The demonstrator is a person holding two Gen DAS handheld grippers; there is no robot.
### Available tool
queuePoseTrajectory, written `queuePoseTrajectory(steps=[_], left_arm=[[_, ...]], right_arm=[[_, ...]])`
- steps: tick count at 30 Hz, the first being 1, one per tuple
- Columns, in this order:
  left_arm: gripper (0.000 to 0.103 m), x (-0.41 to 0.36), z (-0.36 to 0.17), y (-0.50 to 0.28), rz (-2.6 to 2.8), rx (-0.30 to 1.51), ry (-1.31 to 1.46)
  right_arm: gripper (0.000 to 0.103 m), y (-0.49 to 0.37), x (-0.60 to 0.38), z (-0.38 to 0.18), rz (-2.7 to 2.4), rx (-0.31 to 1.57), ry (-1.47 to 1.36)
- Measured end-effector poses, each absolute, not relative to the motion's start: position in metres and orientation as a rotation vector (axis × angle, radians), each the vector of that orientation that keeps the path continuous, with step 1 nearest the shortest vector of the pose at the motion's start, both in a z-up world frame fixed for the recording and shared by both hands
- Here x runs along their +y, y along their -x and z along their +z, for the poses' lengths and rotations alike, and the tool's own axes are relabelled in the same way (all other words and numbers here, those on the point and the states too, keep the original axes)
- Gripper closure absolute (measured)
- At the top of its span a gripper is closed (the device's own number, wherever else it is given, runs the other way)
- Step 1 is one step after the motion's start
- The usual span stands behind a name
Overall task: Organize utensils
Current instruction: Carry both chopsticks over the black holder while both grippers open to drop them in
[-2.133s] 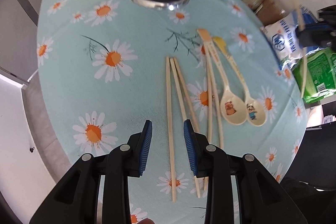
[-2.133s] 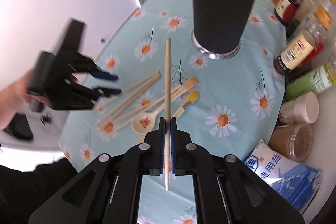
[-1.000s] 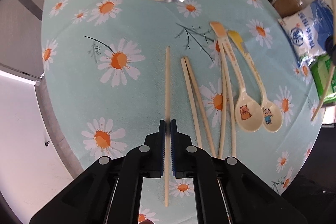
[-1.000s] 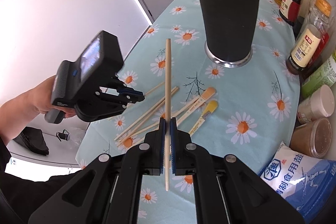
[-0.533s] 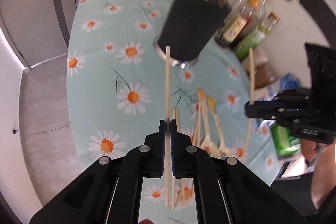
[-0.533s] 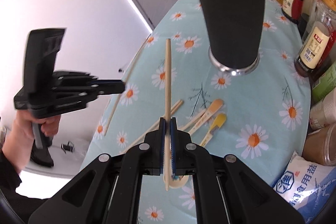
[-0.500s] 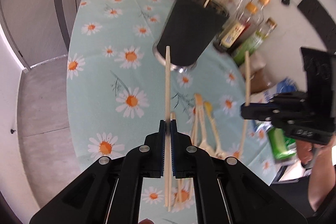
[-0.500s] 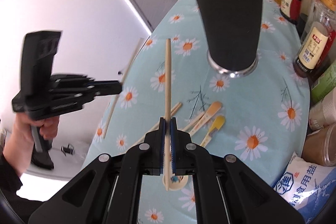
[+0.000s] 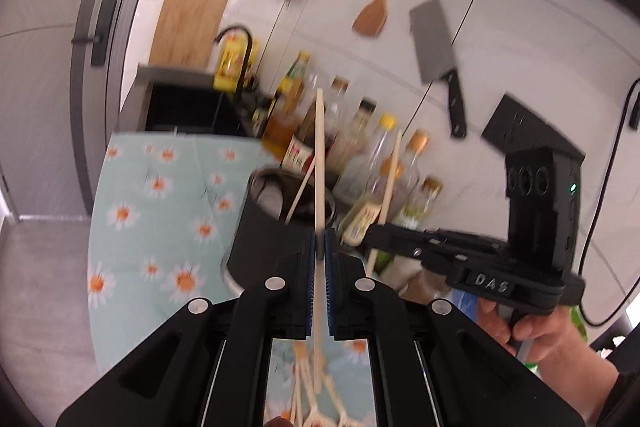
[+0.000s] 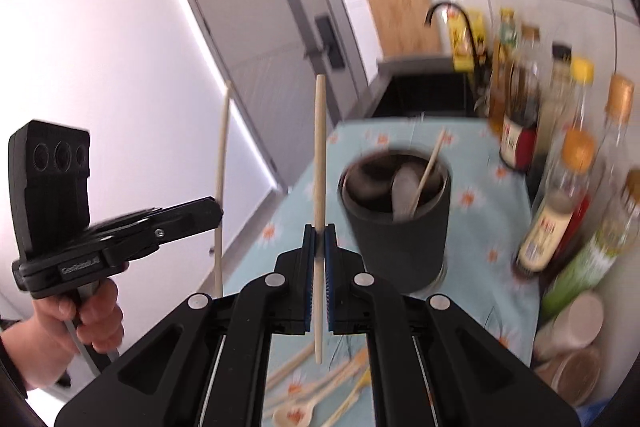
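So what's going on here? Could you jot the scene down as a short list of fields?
left gripper: shut on a chopstick
right gripper: shut on a second chopstick
black holder: upright on the daisy tablecloth, one chopstick and a spoon already inside
left on the cloth: spoons and more chopsticks
likely next: drop both chopsticks into the holder

Air above black holder (image 10: 396, 223) looks open, mouth partly taken by leaning chopstick (image 10: 428, 167) and spoon inside. Bottles (image 10: 560, 195) crowd its right side, pretty tight there. Left side over tablecloth (image 9: 160, 211) free. Blurry, so gaps maybe off.
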State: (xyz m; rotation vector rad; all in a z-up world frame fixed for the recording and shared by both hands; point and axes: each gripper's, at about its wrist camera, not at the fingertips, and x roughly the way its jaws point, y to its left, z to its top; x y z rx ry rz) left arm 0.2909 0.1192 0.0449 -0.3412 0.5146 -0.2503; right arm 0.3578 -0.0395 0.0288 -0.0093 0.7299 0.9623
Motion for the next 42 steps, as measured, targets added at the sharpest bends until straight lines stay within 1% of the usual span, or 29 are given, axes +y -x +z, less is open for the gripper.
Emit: queuePoseTrajectory(steps=[4,6,10,17,21,28,42], left_arm=[[0.099,0.117,0.067,-0.305,-0.243,0.395,0.318],[0.099,0.116,0.075,-0.313,-0.24,0.371,0.308],[0.099,0.115,0.092,-0.332,-0.245,0.299,0.296],[0.099,0.119,0.103,-0.366,-0.247,0.221,0.313],[0.099,0.12,0.099,-0.384,-0.247,0.223,0.309],[0.099,0.119,0.082,-0.408,-0.225,0.265,0.298],[0.099,0.116,0.049,-0.419,-0.203,0.386,0.278]], right_arm=[[0.097,-0.37,-0.042,0.045,0.944,0.619,-0.026],[0.097,-0.38,-0.042,0.052,0.943,0.586,-0.047],[0.097,-0.402,-0.042,0.062,0.914,0.547,-0.089],[0.097,-0.437,-0.044,0.078,0.862,0.486,-0.169],[0.097,-0.451,-0.043,0.08,0.841,0.484,-0.19],[0.097,-0.466,-0.041,0.068,0.823,0.514,-0.197],[0.097,-0.468,-0.026,0.034,0.807,0.614,-0.165]])
